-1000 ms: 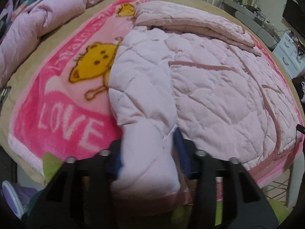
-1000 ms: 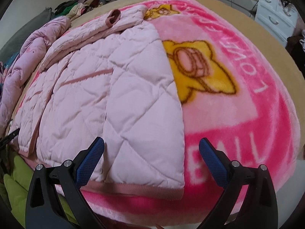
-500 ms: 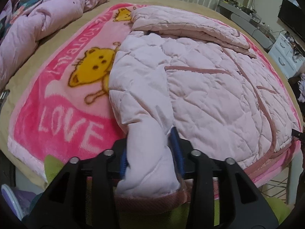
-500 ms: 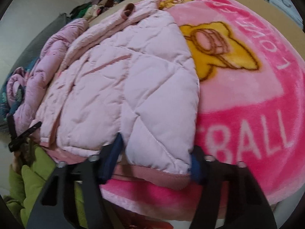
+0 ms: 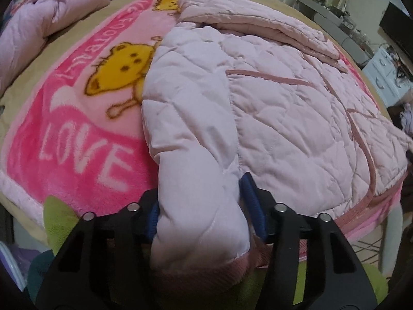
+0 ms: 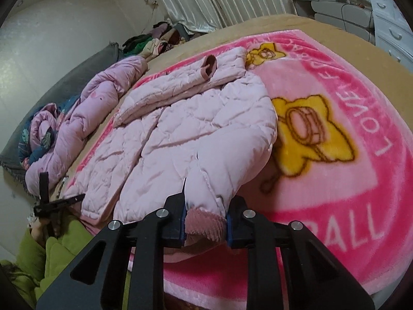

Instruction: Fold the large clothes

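Note:
A pale pink quilted jacket (image 5: 278, 108) lies spread on a pink cartoon blanket (image 5: 77, 134) on the bed. Its sleeves are folded across the top (image 6: 185, 82). My left gripper (image 5: 204, 206) is shut on the jacket's near left hem corner, with the ribbed band bunched between the blue pads. My right gripper (image 6: 205, 214) is shut on the near right hem corner (image 6: 206, 222) and holds it lifted off the blanket, so the jacket (image 6: 201, 129) arches up on that side. The left gripper also shows in the right wrist view (image 6: 51, 201).
A bundled pink quilt (image 6: 85, 118) lies along the bed's left side, with a clothes pile (image 6: 155, 41) behind it. White drawers (image 6: 392, 15) and a desk stand at the right. The bed's front edge is just below both grippers. Green fabric (image 6: 51, 255) hangs below.
My right gripper closed on the jacket's right hem corner and lifted it off the blanket. My left gripper kept its hold on the left corner and moved little.

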The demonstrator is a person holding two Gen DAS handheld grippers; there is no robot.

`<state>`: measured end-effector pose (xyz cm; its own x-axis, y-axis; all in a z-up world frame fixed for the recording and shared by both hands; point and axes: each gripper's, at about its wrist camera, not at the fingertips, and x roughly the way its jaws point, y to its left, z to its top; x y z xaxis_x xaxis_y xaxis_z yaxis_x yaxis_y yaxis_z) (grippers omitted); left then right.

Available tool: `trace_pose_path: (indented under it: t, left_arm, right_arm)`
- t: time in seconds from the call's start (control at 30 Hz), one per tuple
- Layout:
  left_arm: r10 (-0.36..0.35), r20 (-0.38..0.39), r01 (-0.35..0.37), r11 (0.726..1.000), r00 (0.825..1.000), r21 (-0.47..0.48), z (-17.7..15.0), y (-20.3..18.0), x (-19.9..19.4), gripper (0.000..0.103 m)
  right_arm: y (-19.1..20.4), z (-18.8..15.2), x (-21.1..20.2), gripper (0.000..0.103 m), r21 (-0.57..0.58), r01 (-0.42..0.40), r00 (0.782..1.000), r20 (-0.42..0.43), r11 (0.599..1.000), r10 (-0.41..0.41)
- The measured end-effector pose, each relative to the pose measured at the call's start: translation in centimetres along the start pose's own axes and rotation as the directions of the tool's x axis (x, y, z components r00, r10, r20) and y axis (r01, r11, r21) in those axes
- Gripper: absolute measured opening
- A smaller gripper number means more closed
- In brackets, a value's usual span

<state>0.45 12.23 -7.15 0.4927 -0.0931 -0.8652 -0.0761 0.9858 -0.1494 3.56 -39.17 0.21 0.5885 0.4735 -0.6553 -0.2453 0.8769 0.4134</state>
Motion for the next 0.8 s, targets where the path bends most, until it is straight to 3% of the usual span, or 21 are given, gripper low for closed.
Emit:
trace_pose_path:
  t: [0.13,0.23,0.6,0.8]
  left_arm:
    - [0.028,0.040,-0.030,0.998,0.999,0.053,0.2,-1.3,-1.0,0.019]
    - [0.026,0.061,-0.030,0.998,0.998,0.054,0.6,-1.7,-1.5,0.015]
    - [-0.003,0.187,-0.007,0.999,0.982,0.052,3.5,-2.8,-5.3,0.011]
    - [-0.002,0.213,-0.010,0.998,0.977,0.055,4.6,-3.2,-6.3,0.011]
  right_arm:
    - [-0.1,0.0,0.0,0.020,0.014,-0.005,1.000,0.020,1.000,0.004]
    - [0.1,0.3,-0.2,0.020,0.015,-0.018,0.998,0.056,1.000,0.018]
    - [0.6,2.2,-0.8,0.019,0.030,-0.060,0.988,0.147,0.998,0.055]
    - [0.7,3.1,-1.0,0.018,0.043,-0.060,0.985,0.164,0.997,0.052]
